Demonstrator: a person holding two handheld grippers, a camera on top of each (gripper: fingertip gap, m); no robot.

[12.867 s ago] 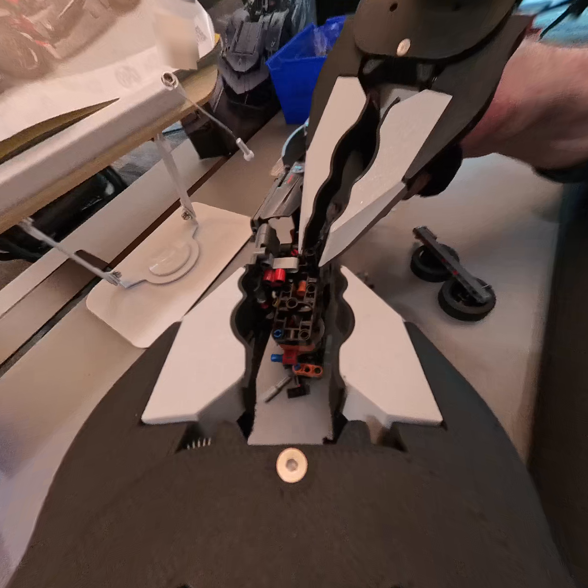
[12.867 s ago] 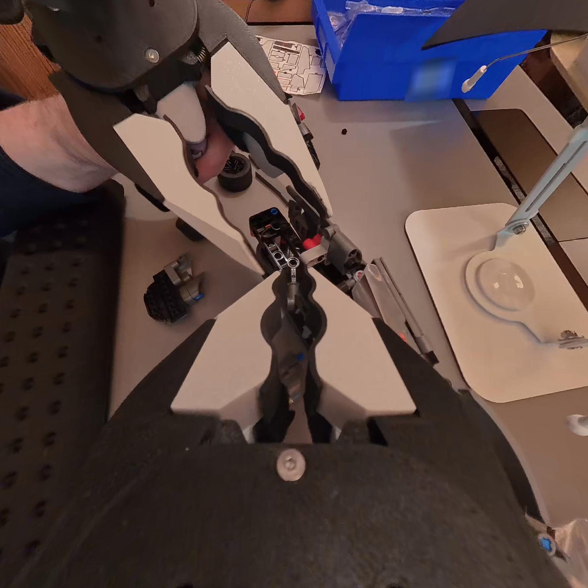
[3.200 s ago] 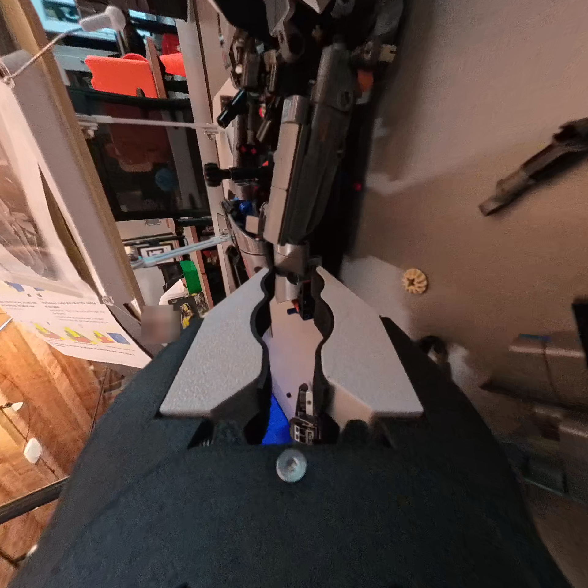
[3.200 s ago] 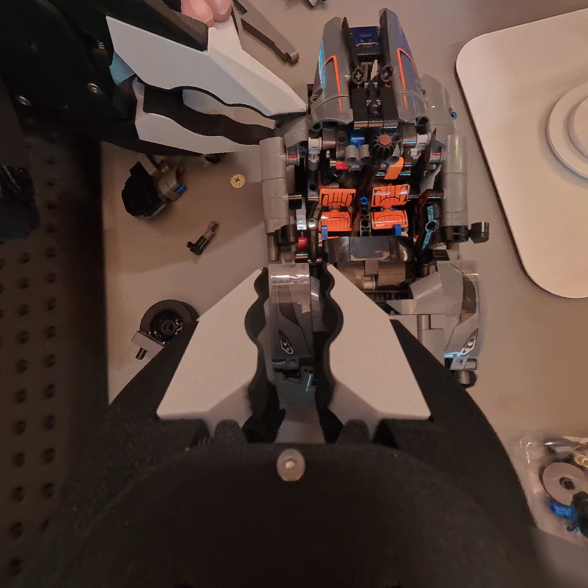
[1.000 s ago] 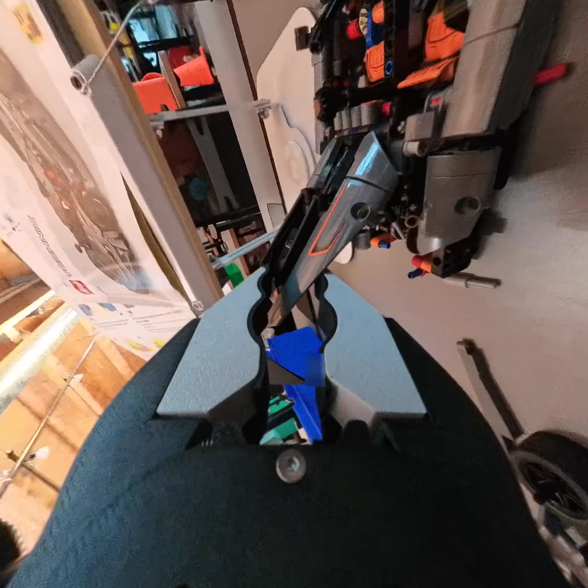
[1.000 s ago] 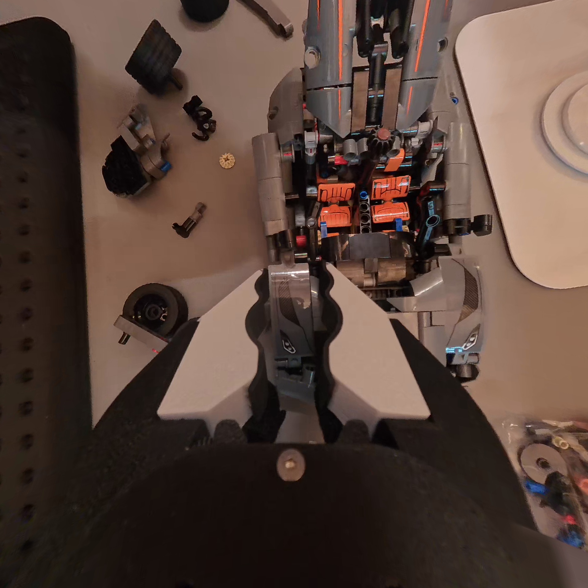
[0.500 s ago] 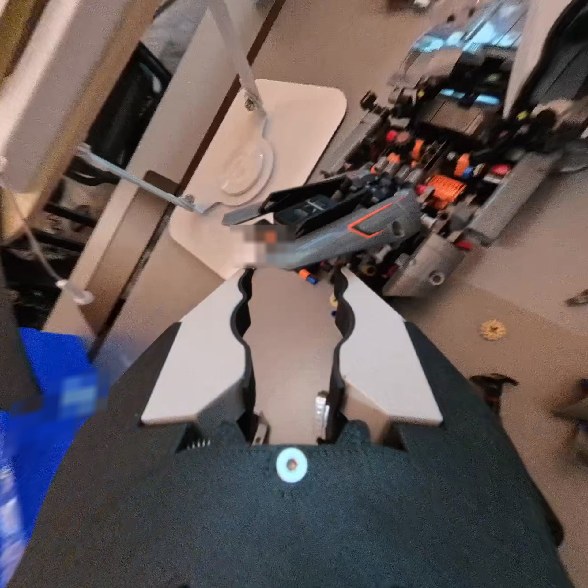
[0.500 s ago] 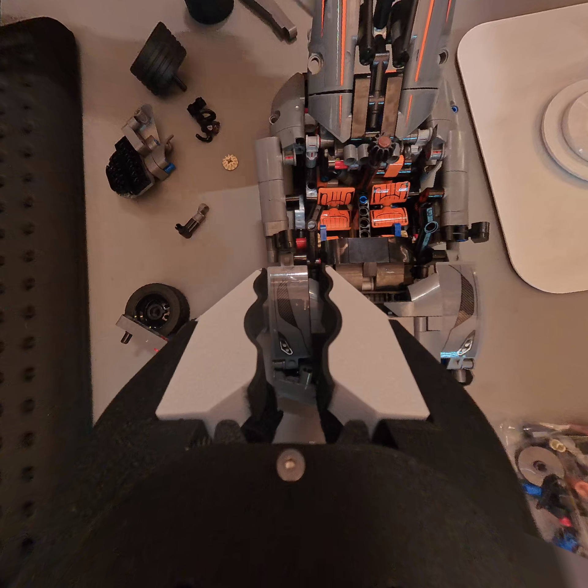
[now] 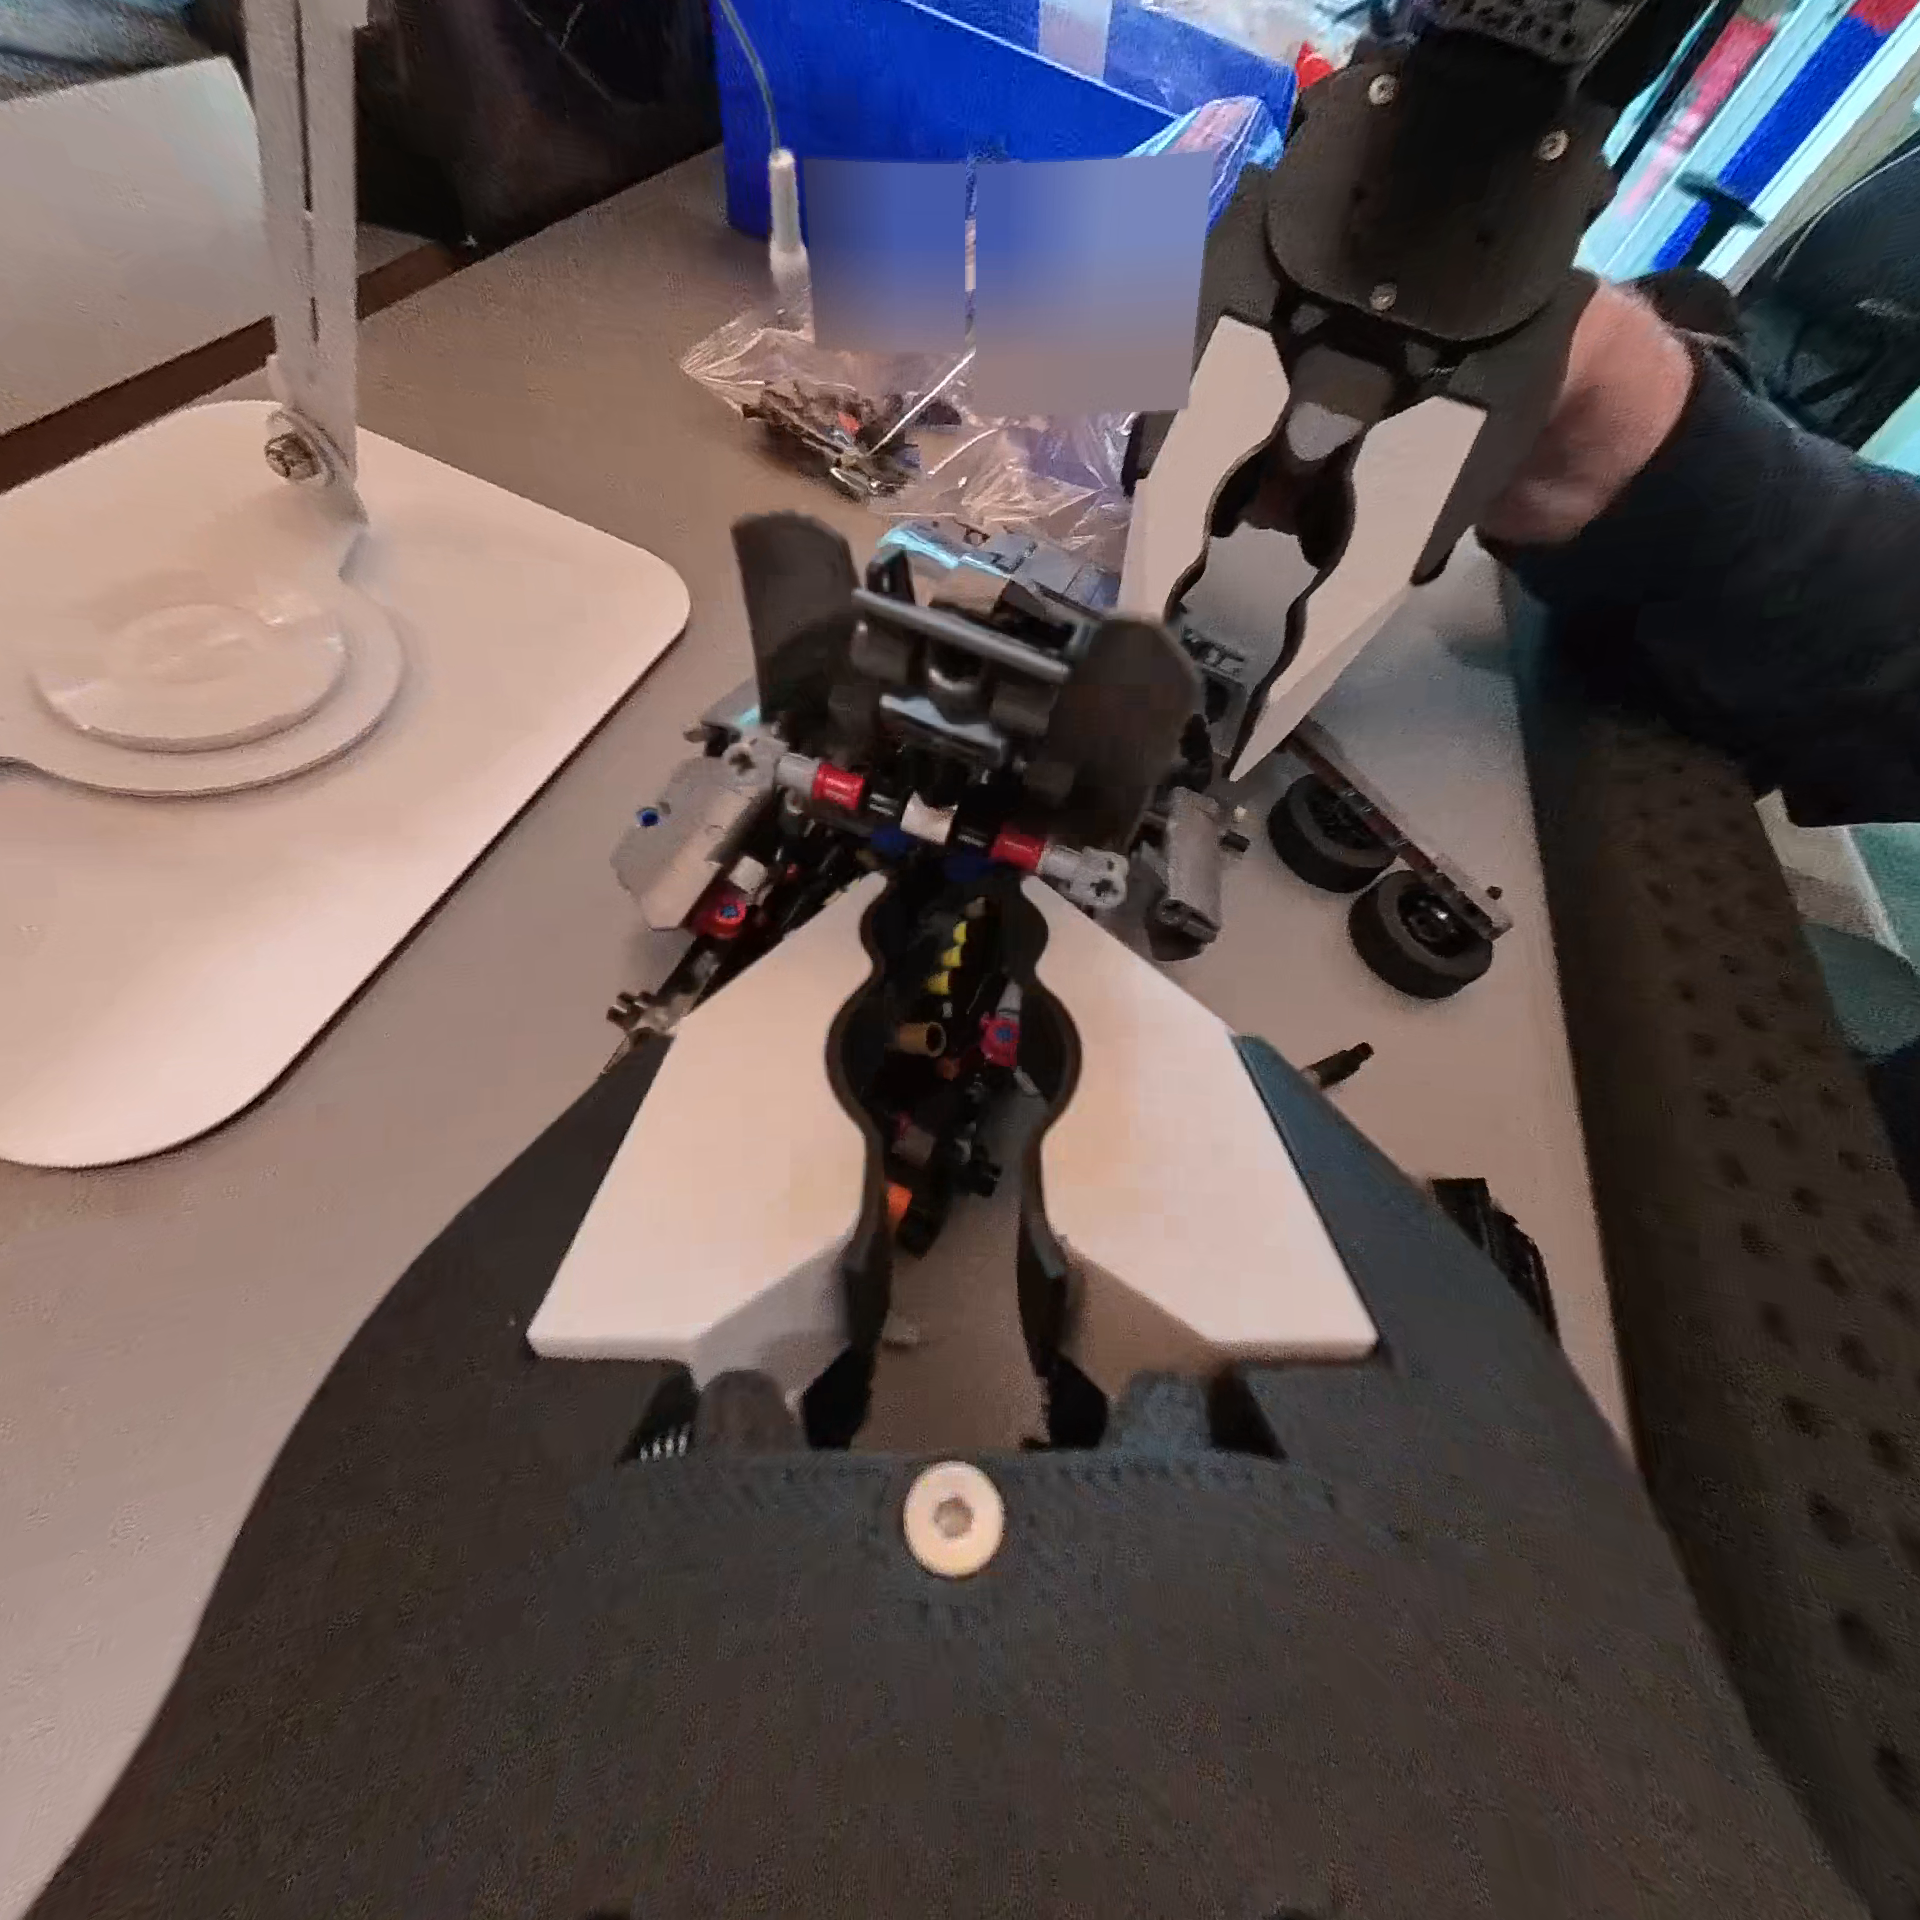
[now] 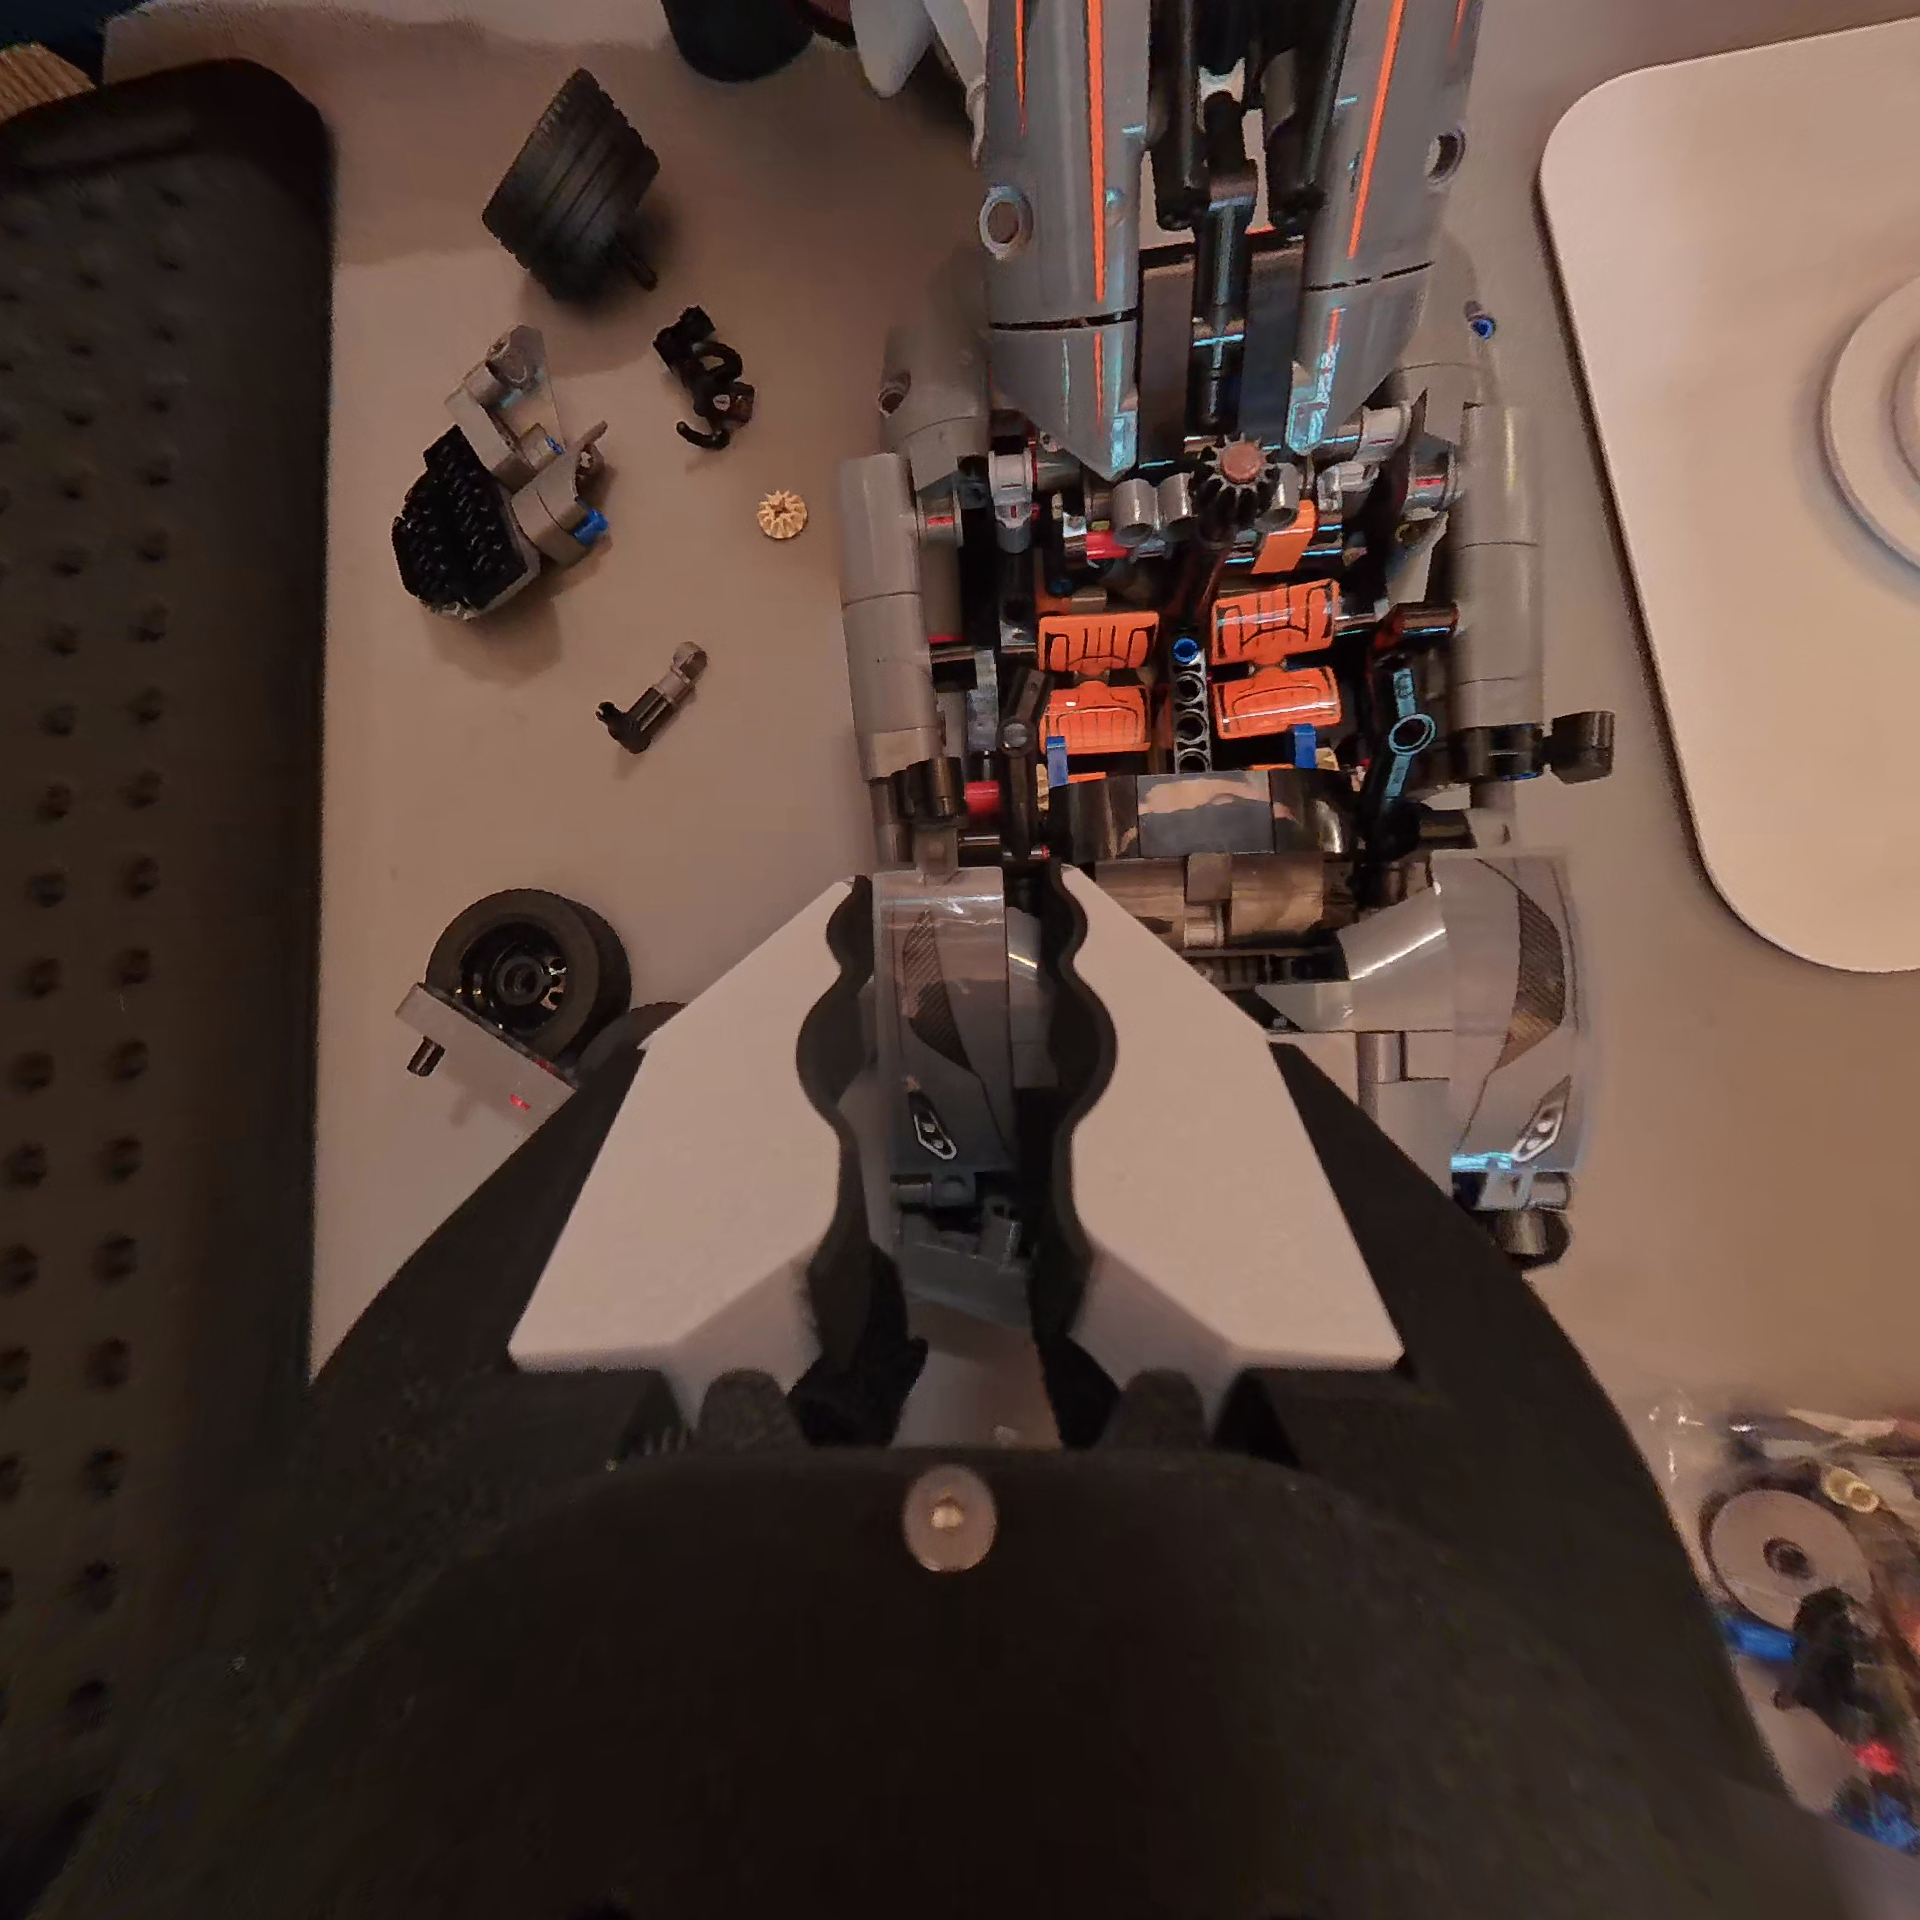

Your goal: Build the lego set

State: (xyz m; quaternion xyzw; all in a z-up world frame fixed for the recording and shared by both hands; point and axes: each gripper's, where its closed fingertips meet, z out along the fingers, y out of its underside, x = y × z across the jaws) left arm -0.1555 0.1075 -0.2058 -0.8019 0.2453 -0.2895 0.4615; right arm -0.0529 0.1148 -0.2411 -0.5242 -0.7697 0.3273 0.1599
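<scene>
My right gripper [image 10: 956,894] is clamped on the grey front fender of the half-built car [image 10: 1195,644], pinning it to the grey table [image 10: 644,831] near the white lamp base [image 10: 1766,520]. My left gripper [image 9: 951,904] stands apart at the car's tail, its pale fingers straddling the rear axle; whether they touch it I cannot tell. The step looks like steadying the body for more building. Next, I judge, a loose wheel [image 10: 530,977] must be fetched from the table's left side. The panels are smooth and curved with orange stripes, the wheels ribbed black rubber.
</scene>
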